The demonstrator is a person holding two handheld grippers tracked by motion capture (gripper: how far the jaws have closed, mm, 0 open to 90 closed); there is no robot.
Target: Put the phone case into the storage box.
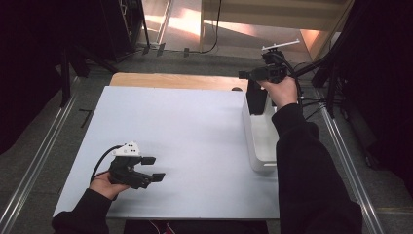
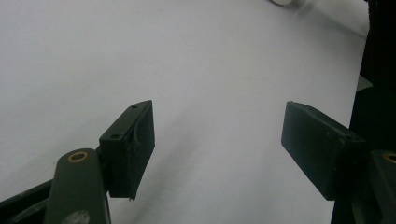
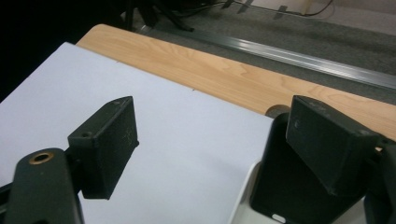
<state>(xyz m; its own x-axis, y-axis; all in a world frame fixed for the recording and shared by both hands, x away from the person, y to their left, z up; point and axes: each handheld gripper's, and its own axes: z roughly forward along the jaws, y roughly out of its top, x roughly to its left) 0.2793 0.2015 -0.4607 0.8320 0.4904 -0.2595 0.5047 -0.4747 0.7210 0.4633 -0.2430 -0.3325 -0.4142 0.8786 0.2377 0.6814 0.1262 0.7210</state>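
Note:
My left gripper (image 1: 155,168) rests low over the white table top (image 1: 195,131) near its front left, held in a hand, jaws open and pointing right. In the left gripper view the left gripper (image 2: 217,126) has only bare white surface between its fingers. My right gripper (image 1: 246,74) is held up at the far right, above a black phone case (image 1: 256,97) that stands on end in a white tray (image 1: 260,146). In the right gripper view the right gripper (image 3: 210,116) is open, with nothing between its fingers. The case (image 3: 280,186) leans in the tray beneath its right jaw.
A strip of bare wood (image 1: 175,80) runs along the table's far edge (image 3: 210,74). Metal floor rails (image 1: 39,156) flank the table on both sides. Dark stands and cables crowd the area behind the right gripper. The person's right sleeve (image 1: 307,165) lies along the tray's right side.

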